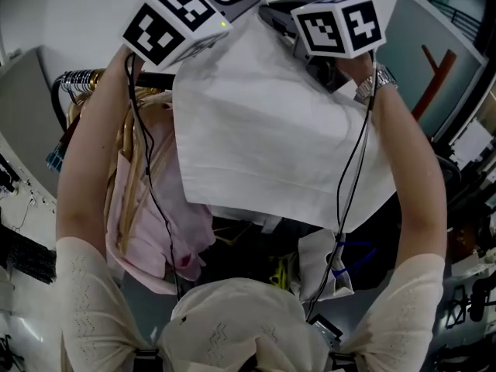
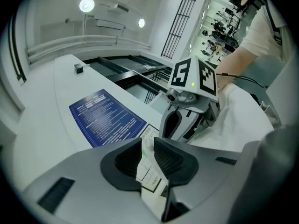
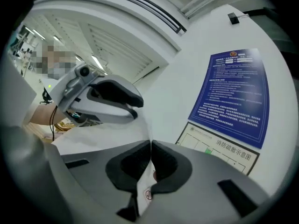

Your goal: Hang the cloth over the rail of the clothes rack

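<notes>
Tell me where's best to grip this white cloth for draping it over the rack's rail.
Grip it along the top edge, near the two upper corners, one gripper at each, coming from the person's side. Held that way, the white cloth hangs flat with its lower part free to drape. The left gripper and right gripper are shut on that edge.

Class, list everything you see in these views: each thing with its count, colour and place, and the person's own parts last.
cloth: one, white, spread between both grippers
garment: one, pink, hanging at left
hangers: several, wooden, beside the garment
notice: one, blue, on the white wall
plan sign: one, white, under the notice
left gripper: one, grey, jaws shut on cloth
right gripper: one, grey, jaws shut on cloth
arms: two, cream-sleeved, raised
</notes>
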A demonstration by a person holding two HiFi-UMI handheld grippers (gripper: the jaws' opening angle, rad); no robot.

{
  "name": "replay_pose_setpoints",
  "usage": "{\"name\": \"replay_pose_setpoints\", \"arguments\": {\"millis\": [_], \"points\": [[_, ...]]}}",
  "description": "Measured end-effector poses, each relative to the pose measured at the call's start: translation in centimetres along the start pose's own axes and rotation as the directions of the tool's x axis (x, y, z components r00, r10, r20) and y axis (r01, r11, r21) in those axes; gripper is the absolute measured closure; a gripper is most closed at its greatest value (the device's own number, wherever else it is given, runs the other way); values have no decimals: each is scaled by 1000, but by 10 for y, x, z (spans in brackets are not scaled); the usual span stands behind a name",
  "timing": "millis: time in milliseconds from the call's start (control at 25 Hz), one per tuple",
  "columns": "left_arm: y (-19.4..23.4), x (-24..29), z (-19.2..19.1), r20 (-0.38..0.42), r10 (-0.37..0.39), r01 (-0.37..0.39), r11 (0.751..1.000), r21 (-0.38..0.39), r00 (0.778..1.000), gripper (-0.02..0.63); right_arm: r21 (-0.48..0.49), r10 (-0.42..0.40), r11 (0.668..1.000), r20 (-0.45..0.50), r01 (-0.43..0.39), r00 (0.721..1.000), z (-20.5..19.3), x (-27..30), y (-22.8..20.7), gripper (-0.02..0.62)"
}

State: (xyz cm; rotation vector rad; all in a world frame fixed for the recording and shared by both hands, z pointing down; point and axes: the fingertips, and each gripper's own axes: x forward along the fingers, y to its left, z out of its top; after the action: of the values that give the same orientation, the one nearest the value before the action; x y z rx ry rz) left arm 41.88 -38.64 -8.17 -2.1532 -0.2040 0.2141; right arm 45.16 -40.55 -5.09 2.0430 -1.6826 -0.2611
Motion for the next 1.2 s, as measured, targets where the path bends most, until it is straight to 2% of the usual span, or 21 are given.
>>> {"name": "replay_pose_setpoints", "arguments": {"millis": [160,280,360,480,640,720,840,960,1040,1120,1200], "points": [[14,-18,10,11,43,-43,999,24,999,535,17,-23,1000,-24,24,999,-7,2,-8,572],[5,-31,12,1,13,-13,999,42,1000,534,27,-58,998,-20,58,998,-7,2,-11,571],[-5,-40,11,-12,-17,18,998,55,1000,534,27,-77,997,-35,78,996,-8,4,-14,529],[-23,-54,15,-17,-57,58,997,55,998,534,19,-88,996,-58,90,994,-11,5,-16,517],[-47,-73,6,-56,-55,60,994,86,997,534,29,-132,991,-41,134,990,-9,0,-20,517],[-53,-82,2,-52,-33,37,997,74,998,534,36,-140,989,-17,141,990,-5,-4,-19,517],[-50,-90,1,-29,47,-47,999,24,998,535,43,-134,990,59,132,989,12,-17,-17,517],[-41,-95,-2,-35,161,-161,987,-7,986,535,51,-128,991,189,120,974,43,-46,-13,517],[-35,-100,-1,-39,228,-228,974,-8,973,535,60,-124,992,294,111,948,69,-74,-4,517],[-30,-104,6,-37,281,-281,960,12,959,535,61,-143,990,395,130,907,94,-109,7,518],[-31,-106,16,-35,307,-307,952,20,951,535,47,-157,987,447,152,881,108,-148,20,518]]}}
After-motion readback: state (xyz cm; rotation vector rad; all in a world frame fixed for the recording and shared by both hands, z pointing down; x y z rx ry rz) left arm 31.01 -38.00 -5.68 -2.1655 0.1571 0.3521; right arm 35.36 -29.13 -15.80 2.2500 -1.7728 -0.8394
